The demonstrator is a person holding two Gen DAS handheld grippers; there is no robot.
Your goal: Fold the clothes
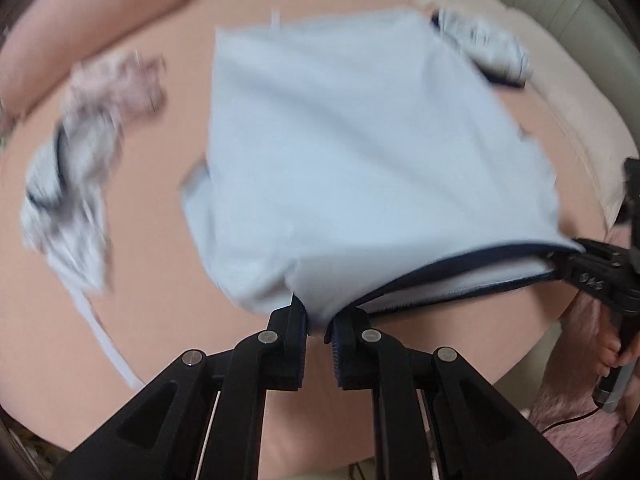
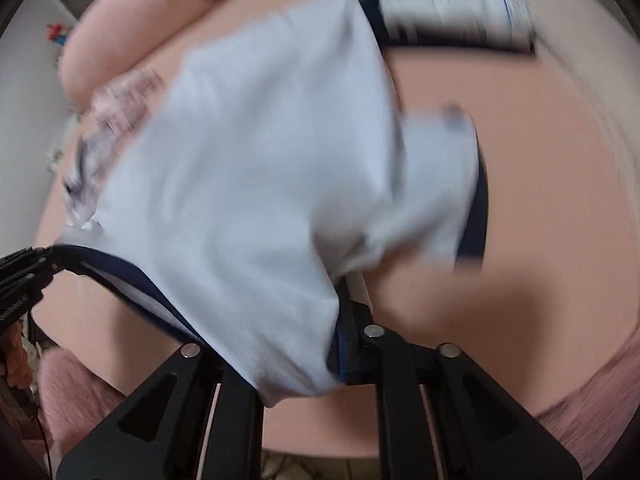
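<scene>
Pale-blue T-shirt (image 1: 360, 152) hangs over the pink bed (image 1: 168, 152), its navy-edged neckline pinched by left gripper (image 1: 319, 334) and right gripper (image 2: 320, 344); patterned clothes (image 1: 76, 160) lie beside it.

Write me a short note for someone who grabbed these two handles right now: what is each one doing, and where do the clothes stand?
Left gripper: jaws nearly together, pinching the near edge of the light blue shirt.
Right gripper: also clamped on that same edge, cloth bunched between its jaws.
The shirt hangs between the two, spread over the pink bed, its dark-trimmed hem at the near side.
Done: one folded patterned garment lies at the far side.
Left: fold this shirt; a crumpled patterned garment waits beside it.
</scene>
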